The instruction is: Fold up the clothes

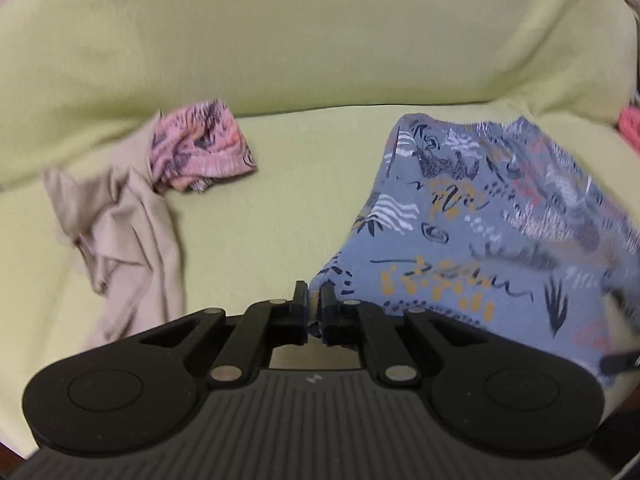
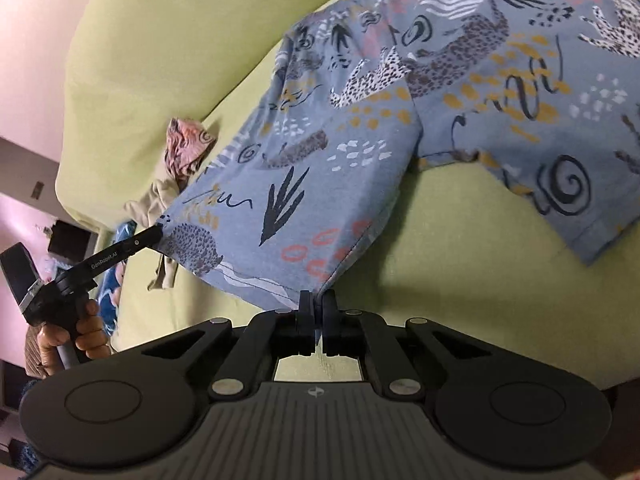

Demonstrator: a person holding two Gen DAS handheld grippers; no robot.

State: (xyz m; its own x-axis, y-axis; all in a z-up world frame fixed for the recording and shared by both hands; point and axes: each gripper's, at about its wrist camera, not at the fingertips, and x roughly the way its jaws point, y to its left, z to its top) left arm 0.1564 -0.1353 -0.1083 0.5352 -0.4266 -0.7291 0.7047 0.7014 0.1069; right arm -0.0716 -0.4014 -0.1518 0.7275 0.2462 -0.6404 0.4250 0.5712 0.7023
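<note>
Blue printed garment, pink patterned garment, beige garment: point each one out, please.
blue printed garment (image 2: 352, 152), right wrist view, on its flat middle panel.
pink patterned garment (image 1: 200, 148), left wrist view, on the centre of the crumpled bundle.
beige garment (image 1: 132, 232), left wrist view, on its wrinkled middle.

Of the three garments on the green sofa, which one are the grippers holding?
The blue patterned garment: the left gripper and right gripper each pinch its hem. The pink printed garment and beige garment lie untouched.

blue patterned shorts (image 2: 360, 152): 1 | pink patterned garment (image 1: 200, 146): 1 | beige garment (image 1: 128, 232): 1 | claws: 2 — left claw (image 1: 314, 300), right claw (image 2: 318, 304)
</note>
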